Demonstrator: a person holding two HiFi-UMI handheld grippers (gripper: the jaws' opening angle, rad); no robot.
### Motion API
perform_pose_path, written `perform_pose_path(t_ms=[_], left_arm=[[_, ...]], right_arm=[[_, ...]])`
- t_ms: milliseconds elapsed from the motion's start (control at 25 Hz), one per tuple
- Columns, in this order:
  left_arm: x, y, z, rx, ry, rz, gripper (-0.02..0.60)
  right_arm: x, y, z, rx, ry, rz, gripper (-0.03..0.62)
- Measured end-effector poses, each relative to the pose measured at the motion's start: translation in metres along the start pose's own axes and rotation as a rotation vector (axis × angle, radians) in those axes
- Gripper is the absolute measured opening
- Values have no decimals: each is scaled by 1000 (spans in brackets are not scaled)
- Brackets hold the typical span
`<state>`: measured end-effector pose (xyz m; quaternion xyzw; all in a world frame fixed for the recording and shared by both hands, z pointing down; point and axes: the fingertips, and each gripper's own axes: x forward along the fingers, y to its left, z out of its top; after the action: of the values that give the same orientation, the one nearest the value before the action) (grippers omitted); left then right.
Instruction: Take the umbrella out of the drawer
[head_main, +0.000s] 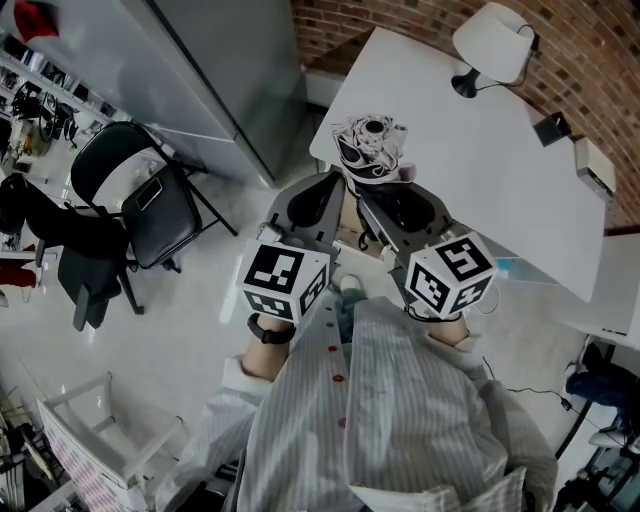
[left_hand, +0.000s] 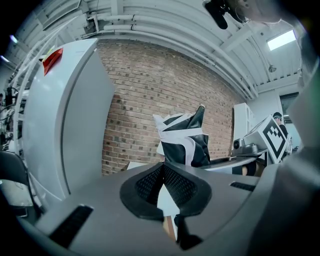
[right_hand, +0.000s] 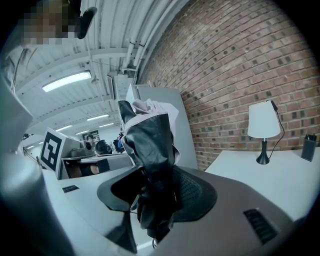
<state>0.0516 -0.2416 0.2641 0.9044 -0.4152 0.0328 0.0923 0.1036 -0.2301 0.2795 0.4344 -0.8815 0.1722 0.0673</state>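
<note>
By the near corner of the white table (head_main: 480, 180), holding the folded black-and-white umbrella (head_main: 368, 148) upright in the right gripper (right_hand: 156, 194), pinched low down between the jaws and standing well clear above them. Appears already out of the drawer, so judged mostly done; left, probably, only to set it down somewhere, perhaps on the table, and let go. Holding the left gripper (left_hand: 163, 172) just beside, pressed together at the tips on nothing and not gripping the umbrella. No sign of the drawer in any view, so cannot say where, or whether open or pushed shut. Cannot see the umbrella's bottom end, buried between the right pads (right_hand: 196, 192), nor make out a handle or strap among the folds
</note>
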Motion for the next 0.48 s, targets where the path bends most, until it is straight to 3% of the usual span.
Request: perform_pose_path(t_ms=[480], left_arm=[[8,-5,-7,-6,23,-9,9]], right_arm=[[-3,-9,-1,12,2,-8,209]])
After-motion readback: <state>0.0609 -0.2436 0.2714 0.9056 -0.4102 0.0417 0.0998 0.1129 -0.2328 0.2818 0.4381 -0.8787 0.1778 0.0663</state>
